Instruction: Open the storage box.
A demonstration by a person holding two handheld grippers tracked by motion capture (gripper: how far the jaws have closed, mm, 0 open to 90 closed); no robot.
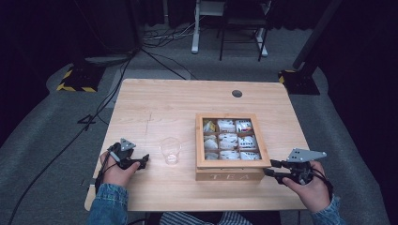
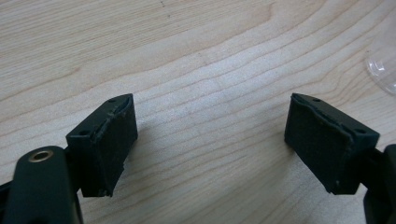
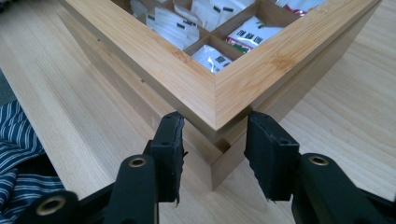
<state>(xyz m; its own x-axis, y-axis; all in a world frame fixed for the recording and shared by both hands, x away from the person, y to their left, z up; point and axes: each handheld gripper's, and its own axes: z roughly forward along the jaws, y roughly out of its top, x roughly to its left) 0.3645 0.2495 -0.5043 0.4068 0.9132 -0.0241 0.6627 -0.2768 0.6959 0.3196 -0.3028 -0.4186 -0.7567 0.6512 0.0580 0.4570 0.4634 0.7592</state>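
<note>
A wooden tea box (image 1: 232,164) marked TEA stands on the right half of the table, its compartments holding several tea bags (image 1: 228,139). My right gripper (image 1: 268,168) is at the box's near right corner. In the right gripper view it (image 3: 214,122) is open, and the corner of the box's top frame (image 3: 140,56) points into the gap between the jaws. Tea bags (image 3: 252,35) lie inside. A clear plastic cup (image 1: 170,150) stands left of the box. My left gripper (image 1: 144,160) rests just left of the cup, open wide (image 2: 210,126) over bare wood, with the cup's rim (image 2: 383,70) at the right edge.
The wooden table (image 1: 155,108) has a round cable hole (image 1: 237,93) at its back edge. Cables and stand feet (image 1: 77,79) lie on the grey floor beyond. Striped cloth of the person (image 3: 18,149) sits at the table's near edge.
</note>
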